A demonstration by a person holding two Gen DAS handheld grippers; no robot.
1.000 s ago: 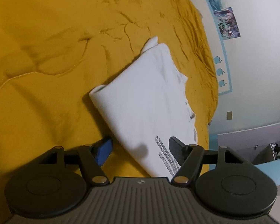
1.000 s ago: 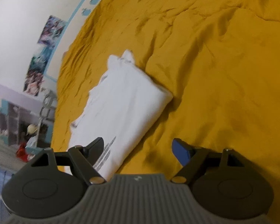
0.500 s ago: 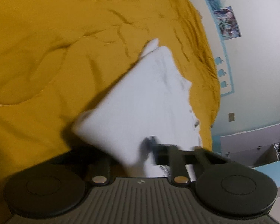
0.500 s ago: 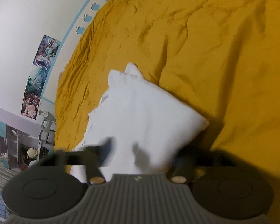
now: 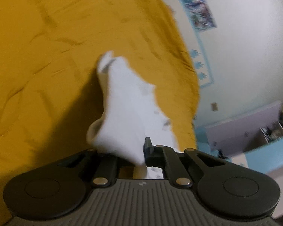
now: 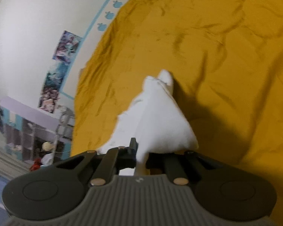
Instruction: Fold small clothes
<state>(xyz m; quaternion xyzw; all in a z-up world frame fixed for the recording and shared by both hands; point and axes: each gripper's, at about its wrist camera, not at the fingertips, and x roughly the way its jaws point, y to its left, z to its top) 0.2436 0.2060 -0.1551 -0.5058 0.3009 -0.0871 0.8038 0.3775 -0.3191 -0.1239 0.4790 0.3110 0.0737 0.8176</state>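
Both grippers were pinched down on the near edge of the white garment (image 5: 126, 109). My left gripper (image 5: 141, 155) had its fingers drawn almost together, cloth bunched between them and spilling back toward the camera body. My right gripper (image 6: 139, 154) was in the same state, closed on a fold of the same white cloth (image 6: 156, 120), with a strip of it running down between the fingers.

The garment hung off both grippers, its near end raised and gathered, and it narrowed toward the far tip. That tip looked to lie on or just above the mustard-yellow bedspread (image 5: 47, 56); blur kept me from telling whether it touched. Faint grey print marks showed along one edge in the left view. A dark shadow sat on the bedspread (image 6: 226, 47) just beside the cloth in both views.

Beyond the bed's edge stood a pale wall with posters (image 6: 66, 47) and a blue-bordered strip of small blue shapes (image 5: 199, 64). Shelving with clutter (image 6: 34, 131) showed low in the right view.
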